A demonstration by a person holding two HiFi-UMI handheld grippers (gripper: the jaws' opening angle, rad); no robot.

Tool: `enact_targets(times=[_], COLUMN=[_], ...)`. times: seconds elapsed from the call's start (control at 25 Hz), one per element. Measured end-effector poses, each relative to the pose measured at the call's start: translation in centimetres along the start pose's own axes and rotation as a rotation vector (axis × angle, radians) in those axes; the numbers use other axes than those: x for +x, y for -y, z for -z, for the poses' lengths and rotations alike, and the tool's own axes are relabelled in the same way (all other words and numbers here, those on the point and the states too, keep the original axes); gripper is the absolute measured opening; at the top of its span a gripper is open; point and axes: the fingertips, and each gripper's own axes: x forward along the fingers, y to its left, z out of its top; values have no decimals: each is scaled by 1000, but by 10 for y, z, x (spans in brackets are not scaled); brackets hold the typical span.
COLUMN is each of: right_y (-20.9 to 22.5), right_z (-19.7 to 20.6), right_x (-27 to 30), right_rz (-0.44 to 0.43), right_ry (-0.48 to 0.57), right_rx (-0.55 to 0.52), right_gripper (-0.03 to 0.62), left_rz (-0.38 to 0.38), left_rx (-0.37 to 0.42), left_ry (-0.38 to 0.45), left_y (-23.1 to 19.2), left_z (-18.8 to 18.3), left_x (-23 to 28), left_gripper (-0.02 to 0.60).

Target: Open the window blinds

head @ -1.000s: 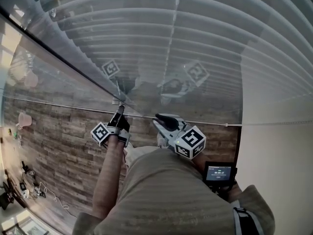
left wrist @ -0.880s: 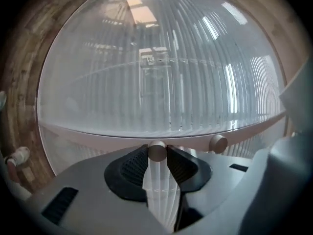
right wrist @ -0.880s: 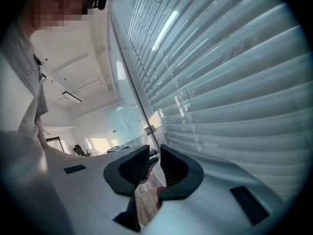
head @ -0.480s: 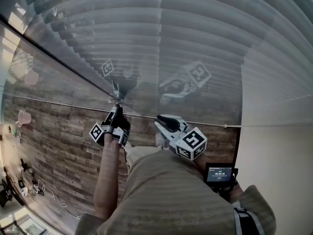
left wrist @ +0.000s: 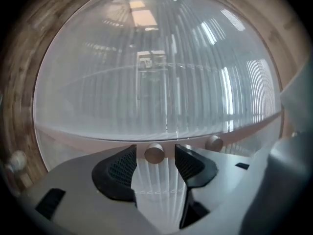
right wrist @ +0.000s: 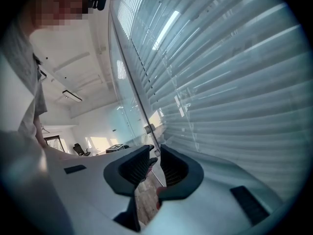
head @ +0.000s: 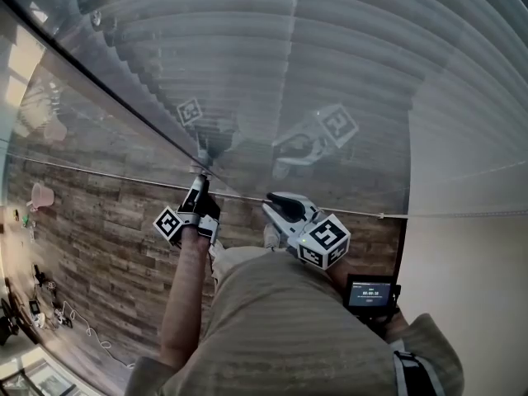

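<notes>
The jaws of the left gripper [head: 200, 185] stand wide apart, having just been opening, with a small round knob [left wrist: 154, 153] between them; the pads do not press on it. The knob sits on a thin rail [head: 99, 174] that crosses the glass pane, and a second knob [left wrist: 213, 142] shows at about 2 o'clock from the first. The jaws of the right gripper [right wrist: 155, 151] are only narrowly apart and we see nothing between them; this gripper hangs near the glass, at 3 o'clock from the left one in the head view. The window blinds [head: 346, 64] lie behind the glass at 12 o'clock from both grippers, their slats overlapping. A wooden floor [head: 91, 254] lies at 8 o'clock.
</notes>
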Motion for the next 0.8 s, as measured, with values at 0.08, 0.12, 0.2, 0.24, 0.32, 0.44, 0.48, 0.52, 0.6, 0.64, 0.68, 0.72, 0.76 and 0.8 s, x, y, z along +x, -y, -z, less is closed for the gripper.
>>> enact_targets(times=[0.08,0.12,0.2,0.24,0.32,0.44,0.48,0.52,0.6,0.64,0.68,0.72,0.76,0.8], right_y=[1,2,1,0,-4,-9,-10,-10,-8,-8,-8,-9,-9,-9], right_z=[12,18,22,19,12,9,9,11,14,15,14,13,12,12], right_x=[5,8,12,15,17,17,18,18,22,24,25,24,23,21], right_rz=[-4,-6,-10,-12,-13,-12,-11,-12,-12,-12,-12,-12,-11,-9], right_ry=[-1,0,1,1,-2,-2,-2,-1,-1,-3,-5,-8,-9,-10], right_rx=[3,5,6,5,5,12,16,20,25,25,25,25,26,27], right_gripper=[78,78,78,78,77,77,77,77,77,78,78,77,77,78], left_rz=[-90,-145,-244,-279,-319,-379,-398,-407,-404,-401,-399,-400,-400,-398], left_rx=[266,427,756,900,1111,1307,1349,1374,1376,1362,1345,1326,1306,1282], left_ry=[-54,-88,-169,-206,-263,-298,-295,-290,-278,-274,-271,-270,-270,-269], left_y=[-12,-20,-28,-26,-15,-5,-4,-5,-8,-9,-9,-8,-6,-5], left_z=[3,5,8,8,10,13,13,13,12,11,10,8,8,8], left_x=[-8,-11,-15,-14,-9,-4,-3,-1,3,5,5,5,5,5], left_gripper=[244,244,242,242,242,239,227,206,144,137,135,135,133,133])
